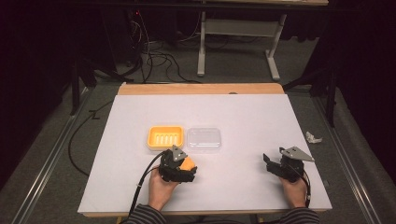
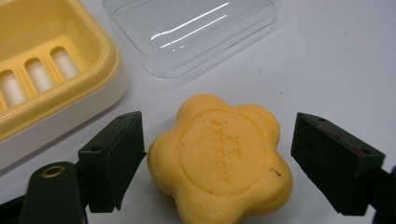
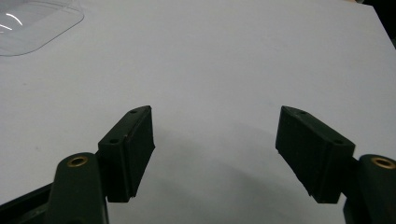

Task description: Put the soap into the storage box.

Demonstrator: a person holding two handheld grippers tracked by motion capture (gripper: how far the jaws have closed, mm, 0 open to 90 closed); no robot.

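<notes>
A yellow flower-shaped soap bar (image 2: 222,161) lies flat on the white table between the jaws of my left gripper (image 2: 219,156), which is open; the left jaw nearly touches it, the right stands a little apart. In the high view the soap (image 1: 187,164) peeks out beside the left gripper (image 1: 180,169), just in front of the yellow soap dish (image 1: 165,137) and the clear plastic lid (image 1: 204,138). The dish (image 2: 42,74) and lid (image 2: 191,28) lie side by side beyond the soap. My right gripper (image 1: 273,164) rests open at the front right, with bare table between its jaws (image 3: 215,154).
The white table top (image 1: 205,112) has a wooden strip along its far edge. A crumpled white scrap (image 1: 313,137) lies on the floor off the right edge. Cables and a table frame stand on the floor behind. The lid's corner (image 3: 32,23) sits far left of the right gripper.
</notes>
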